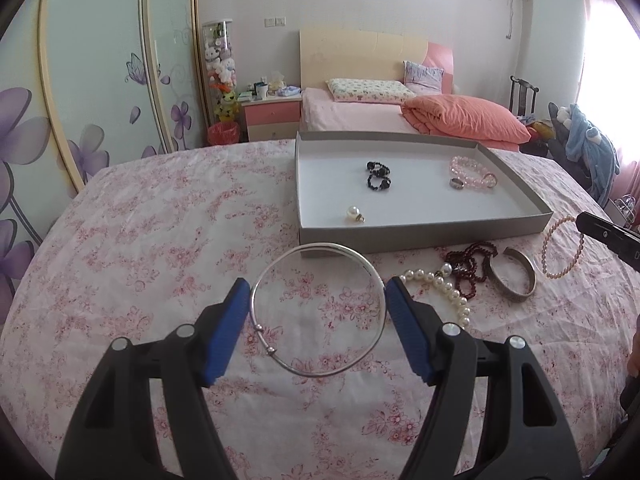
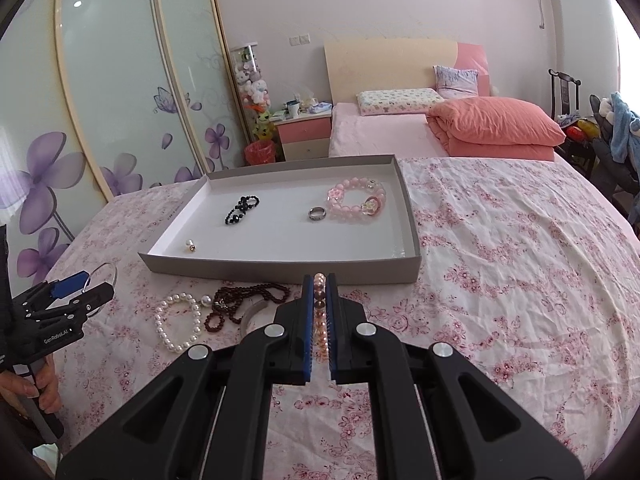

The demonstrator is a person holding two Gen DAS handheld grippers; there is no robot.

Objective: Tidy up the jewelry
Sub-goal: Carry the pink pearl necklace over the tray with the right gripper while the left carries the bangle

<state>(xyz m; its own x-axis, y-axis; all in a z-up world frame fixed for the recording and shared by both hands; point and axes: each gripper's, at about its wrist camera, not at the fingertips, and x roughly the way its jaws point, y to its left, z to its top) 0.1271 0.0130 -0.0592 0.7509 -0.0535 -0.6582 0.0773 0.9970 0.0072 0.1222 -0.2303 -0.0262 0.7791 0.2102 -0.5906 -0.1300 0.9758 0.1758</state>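
My left gripper (image 1: 318, 290) is shut on a thin silver bangle (image 1: 316, 310), its blue pads pressing the ring's two sides above the floral cloth. My right gripper (image 2: 319, 280) is shut on a pink pearl bracelet (image 2: 319, 312), seen hanging from it in the left wrist view (image 1: 562, 248). The grey box lid tray (image 1: 420, 230) holds a black bead piece (image 1: 377, 178), a pearl pendant (image 1: 354, 215), a steel ring (image 1: 456, 184) and a pink bead bracelet (image 1: 472, 170). A white pearl bracelet (image 2: 178, 320), dark red beads (image 2: 240, 300) and a wide silver cuff (image 1: 513, 276) lie in front of the tray.
The work surface is covered by a pink floral cloth (image 2: 500, 260). Behind it stand a bed with an orange quilt (image 2: 496, 124), a pink nightstand (image 2: 304, 132) and sliding wardrobe doors (image 2: 120, 100). A chair with clothes (image 1: 588, 148) is at the right.
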